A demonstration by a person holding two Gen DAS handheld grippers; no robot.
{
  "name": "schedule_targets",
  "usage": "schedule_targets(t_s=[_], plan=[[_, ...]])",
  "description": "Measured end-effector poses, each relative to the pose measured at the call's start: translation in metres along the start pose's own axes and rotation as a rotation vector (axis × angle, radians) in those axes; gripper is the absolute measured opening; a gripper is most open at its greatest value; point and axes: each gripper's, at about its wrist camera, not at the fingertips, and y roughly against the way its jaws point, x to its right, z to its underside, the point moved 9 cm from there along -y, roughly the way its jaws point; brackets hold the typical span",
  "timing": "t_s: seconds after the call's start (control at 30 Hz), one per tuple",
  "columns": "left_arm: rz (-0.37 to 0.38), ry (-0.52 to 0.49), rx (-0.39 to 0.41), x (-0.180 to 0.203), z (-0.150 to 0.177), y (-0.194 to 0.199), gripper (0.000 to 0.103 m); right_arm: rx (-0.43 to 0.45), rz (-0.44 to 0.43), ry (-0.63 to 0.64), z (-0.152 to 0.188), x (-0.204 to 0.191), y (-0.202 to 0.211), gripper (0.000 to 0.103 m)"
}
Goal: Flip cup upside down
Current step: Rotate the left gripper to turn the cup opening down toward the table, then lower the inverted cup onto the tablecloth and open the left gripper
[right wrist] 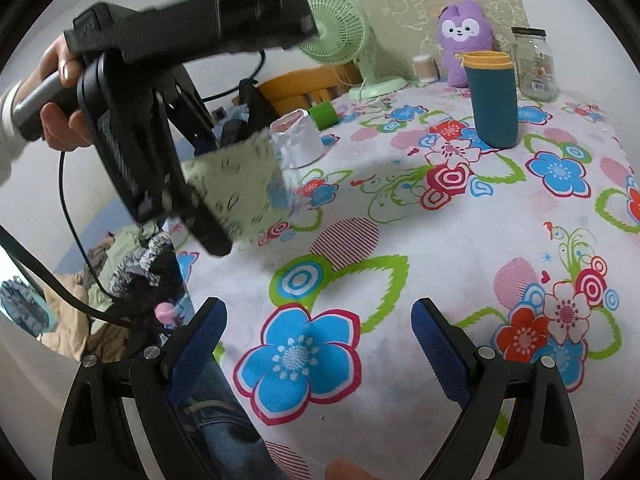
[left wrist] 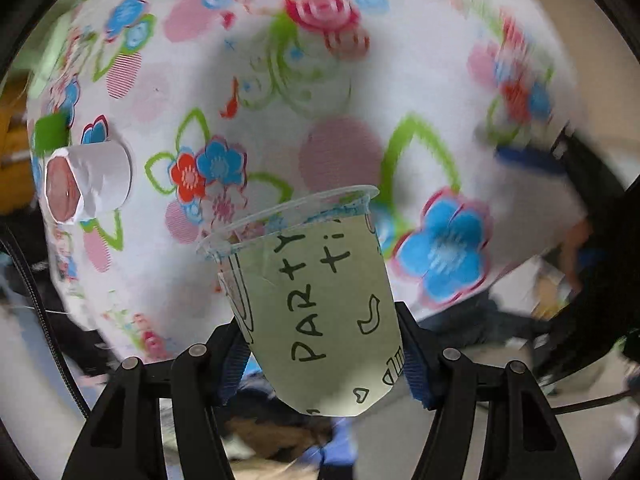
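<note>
Cup: we see a clear plastic cup (left wrist: 320, 300) lined with pale green paper lettered "PARTY", held in the air above the table; its rim points away from the left wrist camera and its base sits between the fingers. In the right wrist view the cup (right wrist: 240, 188) is blurred and tilted, rim toward the tablecloth.
Left gripper: the black left gripper (left wrist: 324, 360) has its blue-padded jaws closed against the cup's lower wall on both sides (the pads press the paper sleeve).
Right gripper: the right gripper (right wrist: 318, 352) has its jaws spread wide with nothing between them, low over the cloth and well apart from the cup.
Table: a white tablecloth with blue, red and pink flowers (right wrist: 440, 260) covers it.
Bystanders: a small white paper-wrapped cup (left wrist: 90, 184) lies on its side near the far left edge; a teal tumbler with a yellow rim (right wrist: 493, 100), a purple plush toy (right wrist: 464, 36), a glass jar (right wrist: 536, 64) and a pale green desk fan (right wrist: 340, 32) stand along the back.
</note>
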Motion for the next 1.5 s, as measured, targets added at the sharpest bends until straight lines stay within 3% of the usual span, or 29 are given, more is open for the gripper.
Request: schedule_targets(t_s=[0.13,0.27,0.47,0.63,0.7,0.87,1.2,1.5], plan=[[-0.119,-0.091,-0.134,0.002,0.005,-0.018,0.068,0.015,-0.014,-0.025,0.002,0.001,0.001,0.095],[-0.192,-0.181,-0.243,0.006,0.007,-0.024,0.068,0.024,-0.021,-0.046,0.007,0.001,0.001,0.095],[-0.24,-0.312,-0.38,0.016,0.014,-0.026,0.07,0.043,-0.03,-0.072,0.01,0.001,-0.001,0.095],[-0.287,-0.355,-0.422,0.033,0.007,-0.035,0.07,0.05,-0.036,-0.082,0.011,0.002,-0.002,0.095],[-0.29,-0.371,-0.424,0.037,0.003,-0.036,0.071,0.05,-0.036,-0.083,0.011,0.002,-0.003,0.095],[-0.31,-0.409,-0.372,0.042,-0.01,-0.031,0.095,0.052,-0.03,-0.083,0.011,0.006,-0.003,0.095],[-0.317,-0.4,-0.28,0.058,-0.024,-0.012,0.1,0.04,-0.003,-0.083,0.007,0.007,-0.007,0.095],[-0.303,-0.374,-0.149,0.031,-0.014,-0.01,0.101,0.026,0.035,-0.059,-0.002,0.004,-0.008,0.095]])
